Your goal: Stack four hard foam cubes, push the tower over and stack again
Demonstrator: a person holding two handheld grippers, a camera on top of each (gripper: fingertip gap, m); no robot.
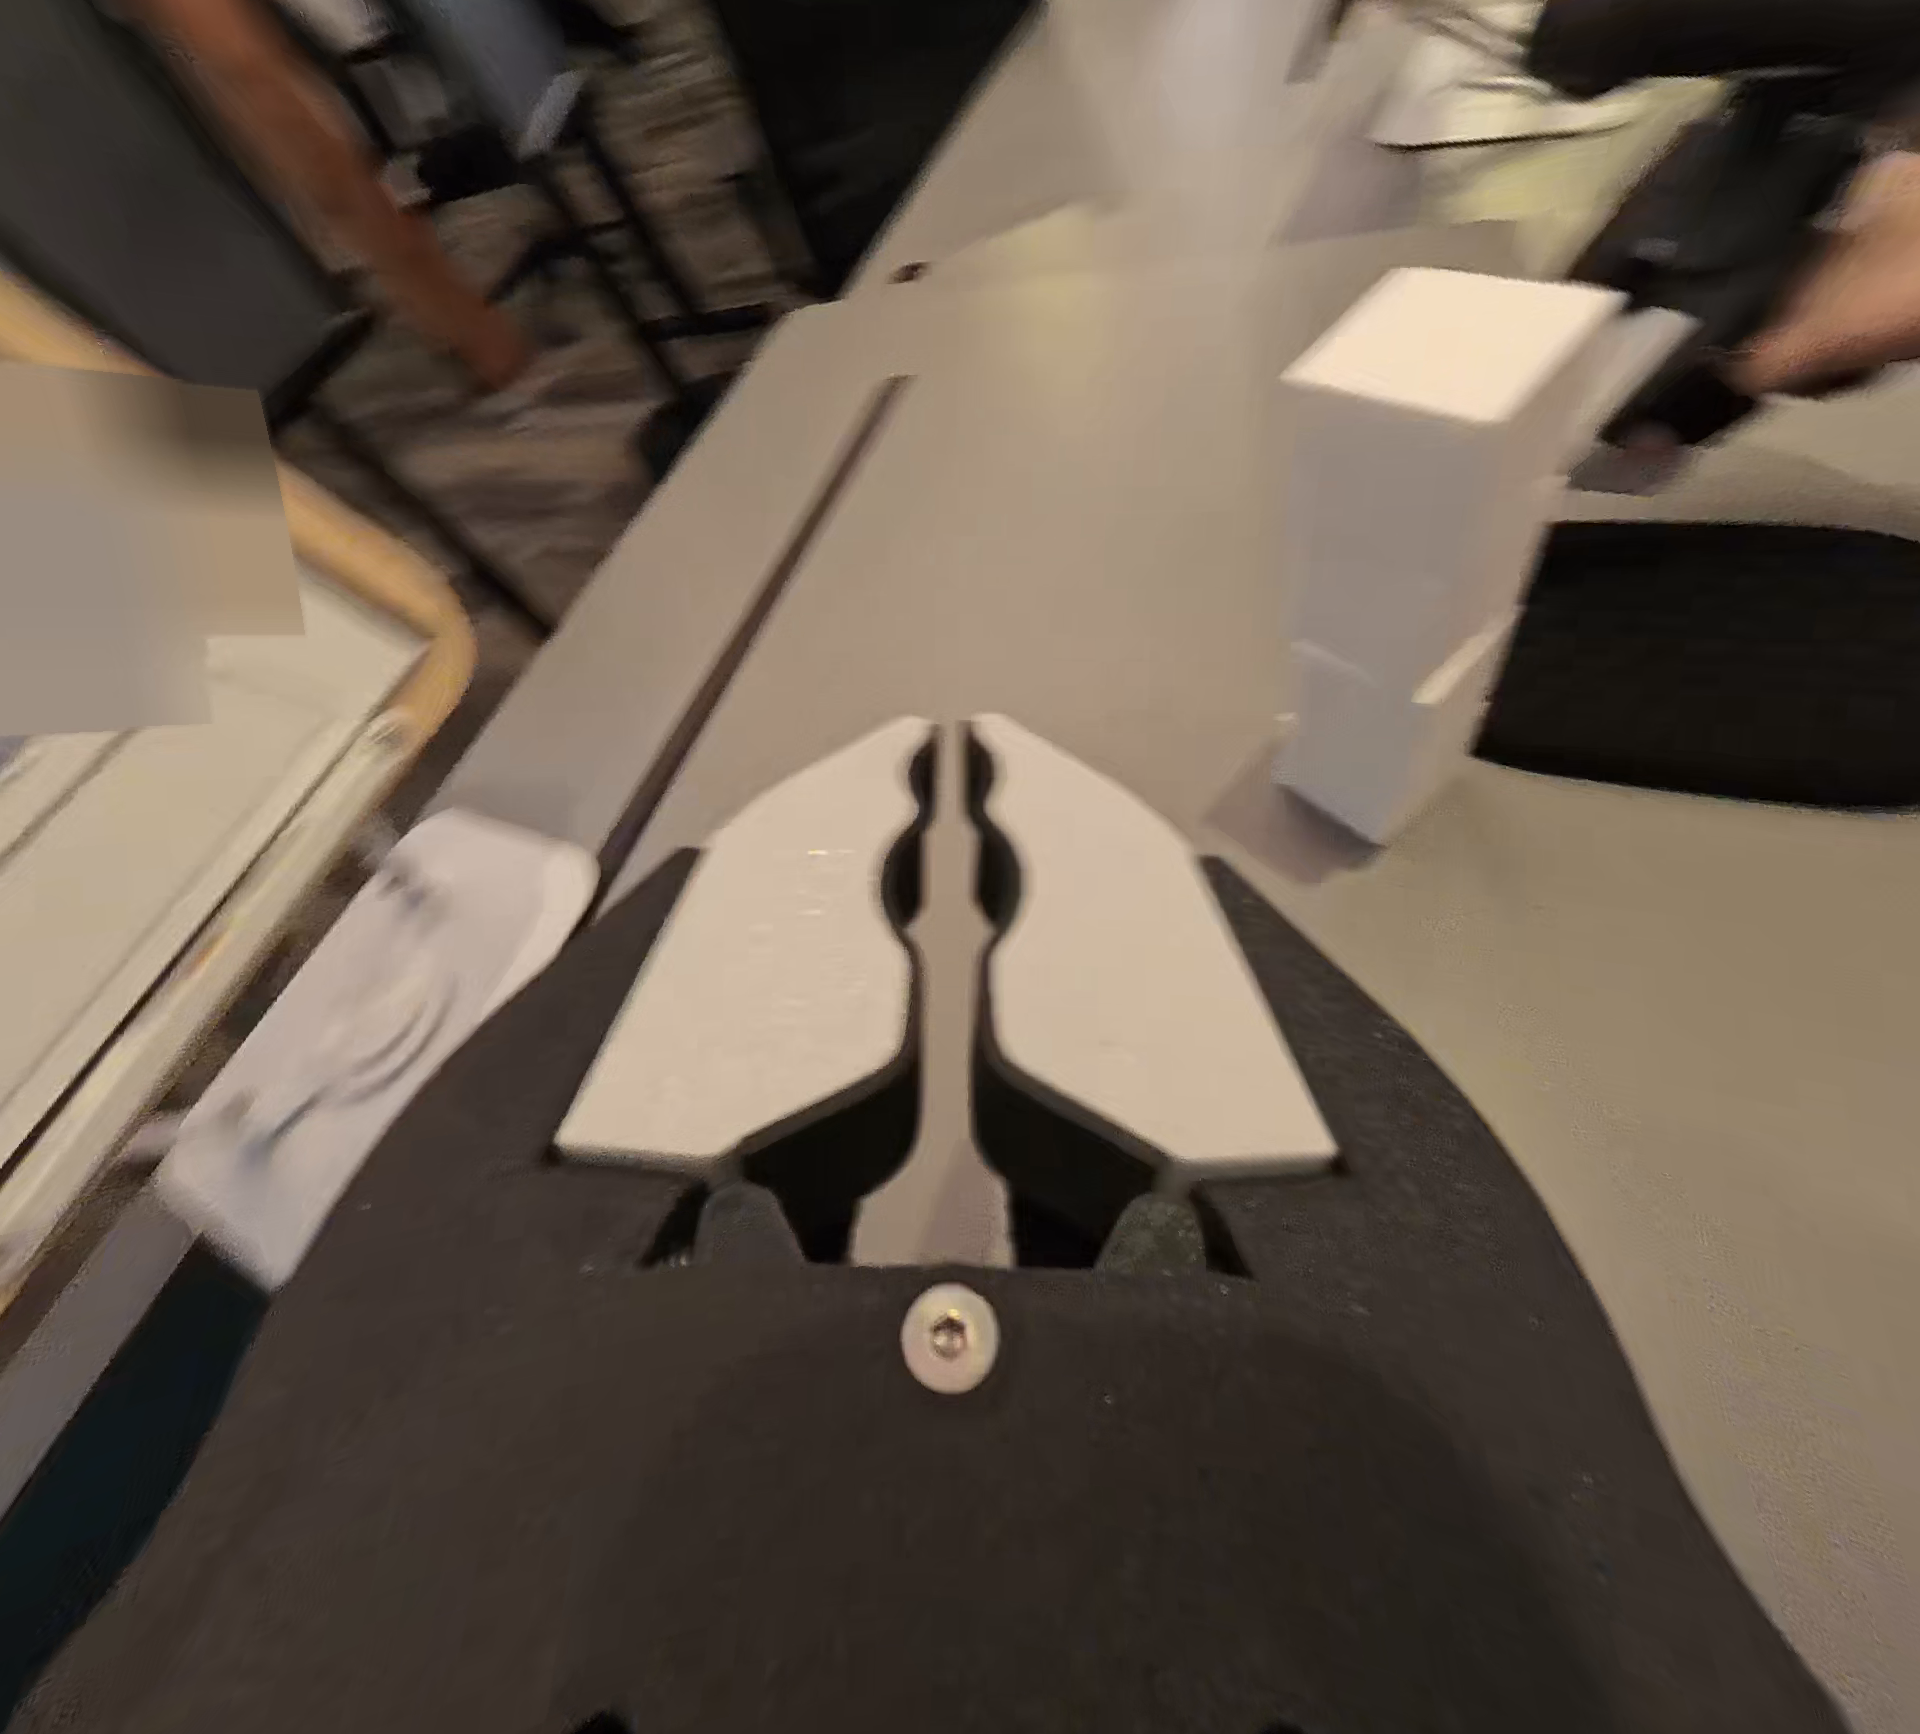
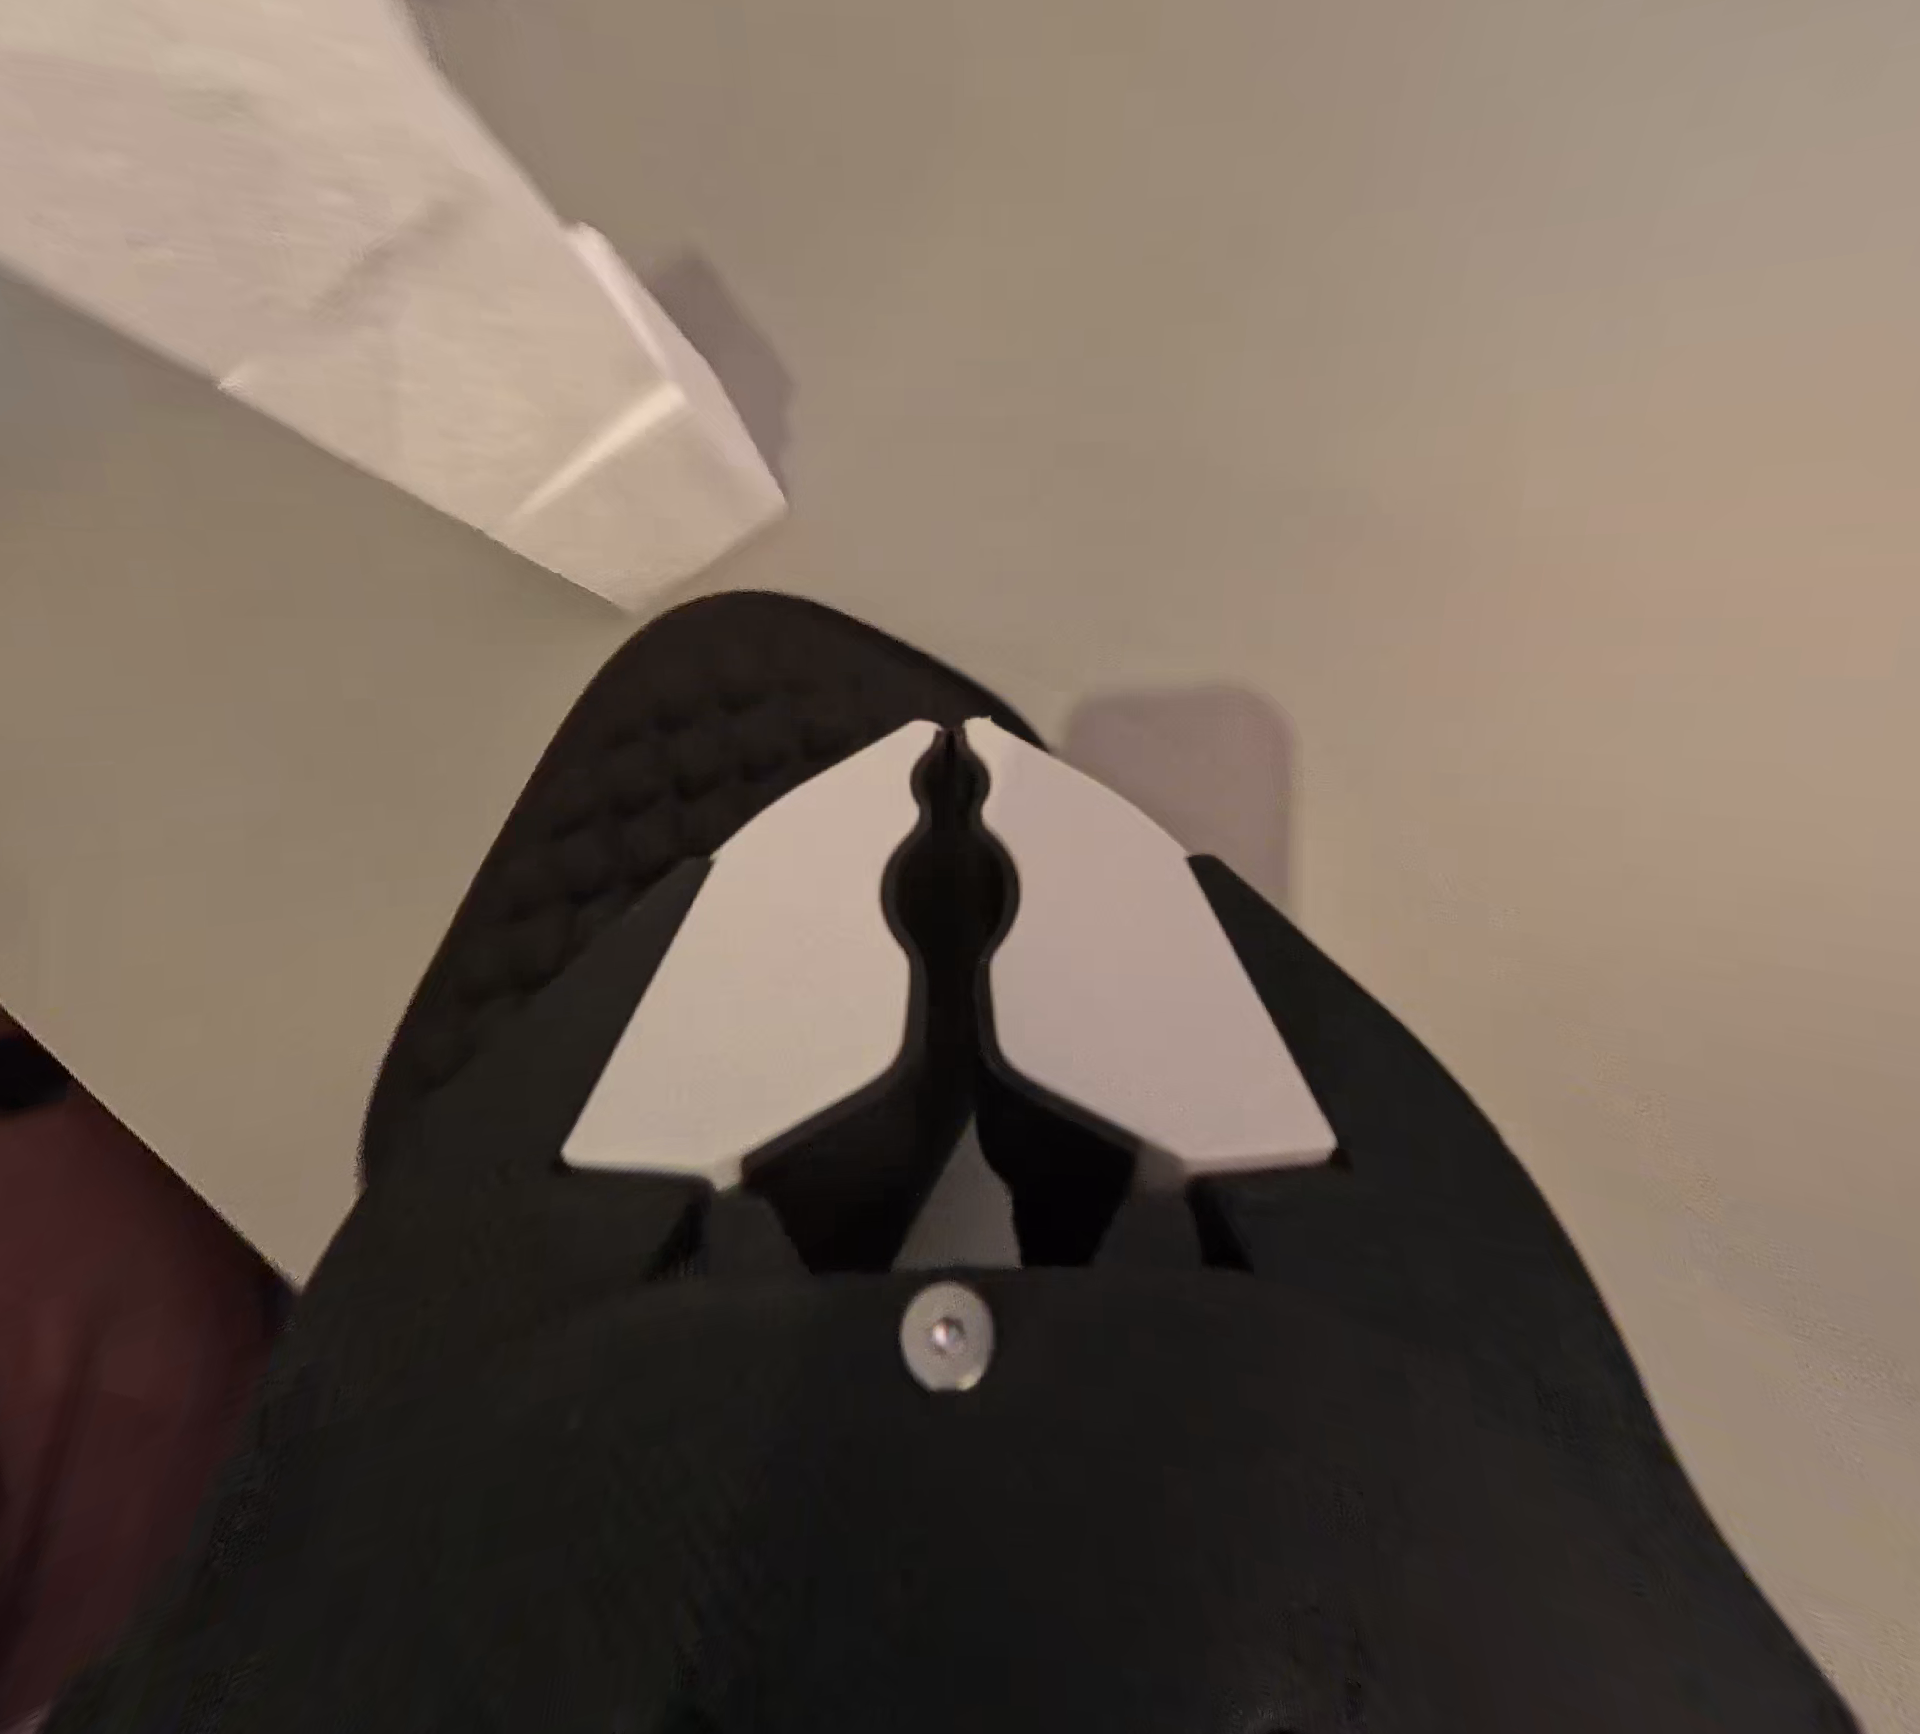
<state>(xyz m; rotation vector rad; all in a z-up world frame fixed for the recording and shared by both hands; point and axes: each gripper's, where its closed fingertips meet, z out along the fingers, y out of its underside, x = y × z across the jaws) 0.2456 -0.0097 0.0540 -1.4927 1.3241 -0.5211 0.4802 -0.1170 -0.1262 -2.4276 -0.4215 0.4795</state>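
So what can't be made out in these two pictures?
- Cube count in the tower: left wrist view, motion blur hides the seams.
- Tower top: right wrist view, cut off by the left edge.
- Right gripper touching the tower or not: left wrist view, blur and the right edge hide it.

Seen along the left gripper (image 1: 953, 728), black body with pale grey fingers (image 1: 790, 936) nearly closed, only a thin slit between the tips and nothing held, hovering above a grey table (image 1: 1039, 489) with a dark groove (image 1: 769, 614) running away along it. Ahead and to the right, a blurred white tower of foam cubes (image 1: 1403, 541) standing on the table, the lower cubes slightly out of line, beside a black mat (image 1: 1714, 656). At upper right, the right gripper (image 1: 1662, 354), black and held in a hand (image 1: 1860, 302), close beside the tower's top cube; contact too blurred to judge.
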